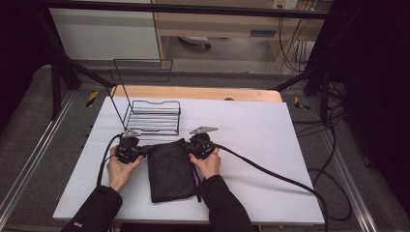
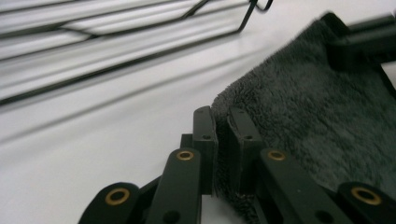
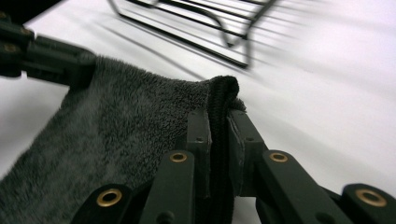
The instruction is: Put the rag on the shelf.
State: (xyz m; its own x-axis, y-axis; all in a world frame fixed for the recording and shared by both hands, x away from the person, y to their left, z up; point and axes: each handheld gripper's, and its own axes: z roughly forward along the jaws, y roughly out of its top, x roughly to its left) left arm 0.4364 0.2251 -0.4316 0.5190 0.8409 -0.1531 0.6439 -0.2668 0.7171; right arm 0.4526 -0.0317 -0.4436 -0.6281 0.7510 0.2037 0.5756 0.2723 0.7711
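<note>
A folded dark grey towel (image 1: pixel 169 171) lies on the white table top (image 1: pixel 251 145) in front of the person. My left gripper (image 1: pixel 145 151) is shut on the towel's far left corner; in the left gripper view its jaws pinch the towel (image 2: pixel 317 116) edge at the gripper (image 2: pixel 223 122). My right gripper (image 1: pixel 186 147) is shut on the far right corner; in the right gripper view the thick hem of the towel (image 3: pixel 140 126) is squeezed in the gripper (image 3: pixel 218 122). Each gripper view shows the other gripper holding the opposite corner.
A black wire rack (image 1: pixel 150 108) stands just beyond the towel, close to both grippers; its bars show as the rack (image 2: pixel 116 42) and the rack (image 3: pixel 210 28) in the gripper views. Cables (image 1: pixel 270 174) trail right across the table. The wooden edge (image 1: pixel 193 92) lies behind.
</note>
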